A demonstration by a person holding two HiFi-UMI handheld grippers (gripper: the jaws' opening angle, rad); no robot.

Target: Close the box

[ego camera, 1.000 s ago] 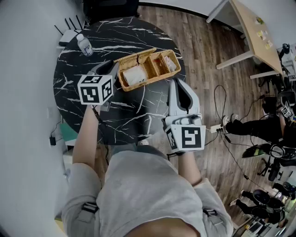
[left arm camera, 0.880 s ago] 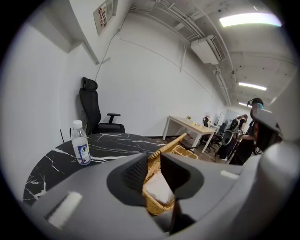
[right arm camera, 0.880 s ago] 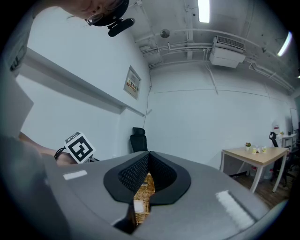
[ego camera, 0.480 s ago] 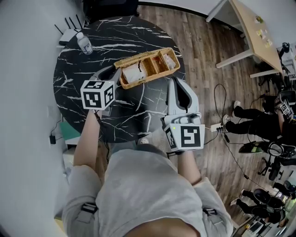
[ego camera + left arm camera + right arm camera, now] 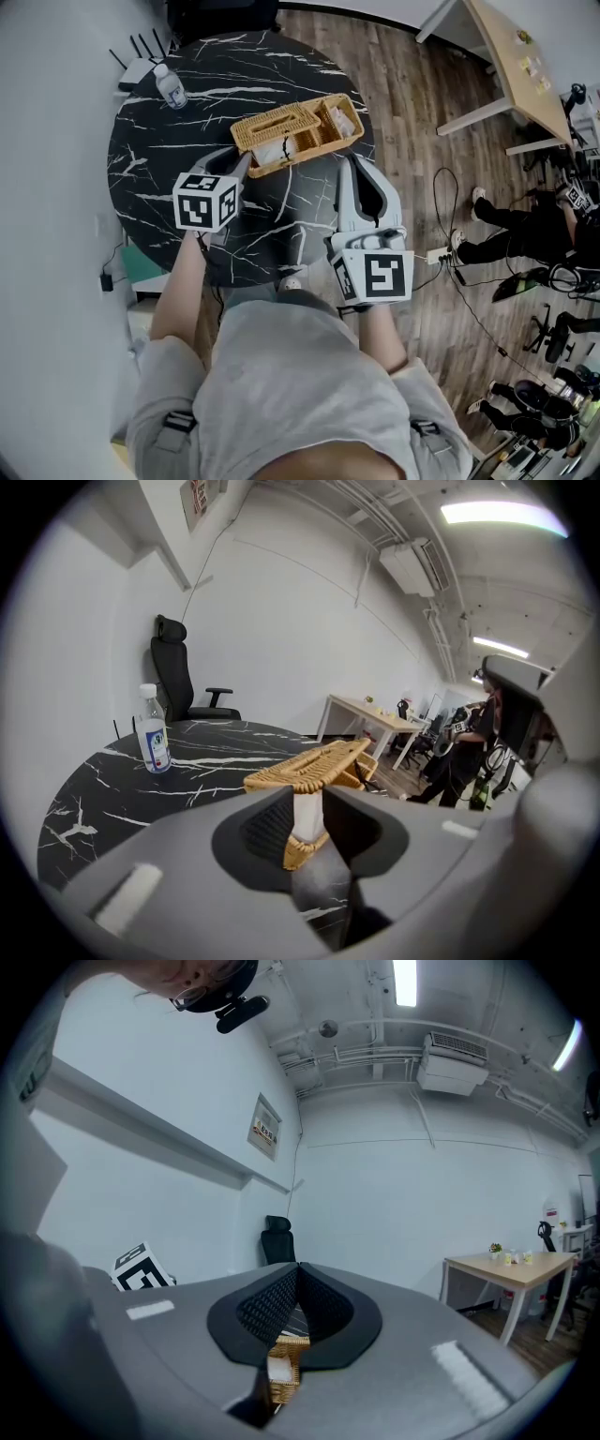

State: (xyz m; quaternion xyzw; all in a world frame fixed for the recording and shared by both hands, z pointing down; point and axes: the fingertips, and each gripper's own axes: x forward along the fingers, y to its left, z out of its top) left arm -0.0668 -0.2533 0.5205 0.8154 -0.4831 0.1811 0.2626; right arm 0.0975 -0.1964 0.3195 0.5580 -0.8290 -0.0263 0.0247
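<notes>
The wicker box (image 5: 298, 136) stands at the far right of the round black marble table (image 5: 159, 141). Its lid (image 5: 274, 122) hangs tilted over the left compartment, while the right compartments show. In the left gripper view the lid (image 5: 309, 764) slants above a white packet (image 5: 307, 810) inside the box. My left gripper (image 5: 242, 161) is at the box's near left corner with its jaws opening. That corner shows in the gap, and the pads (image 5: 267, 825) do not press on it. My right gripper (image 5: 354, 161) sits shut and empty just off the box's near right side.
A water bottle (image 5: 171, 89) stands at the table's far left, also seen in the left gripper view (image 5: 153, 741). A router with antennas (image 5: 139, 67) lies behind it. Right of the table's edge are wooden floor, cables (image 5: 441, 253), a light desk (image 5: 511, 66) and a person (image 5: 525, 248).
The lid has swung down over the box's left compartment. The box has turned slightly. My left gripper has drawn back toward me and a little to the right. The right gripper has hardly moved.
</notes>
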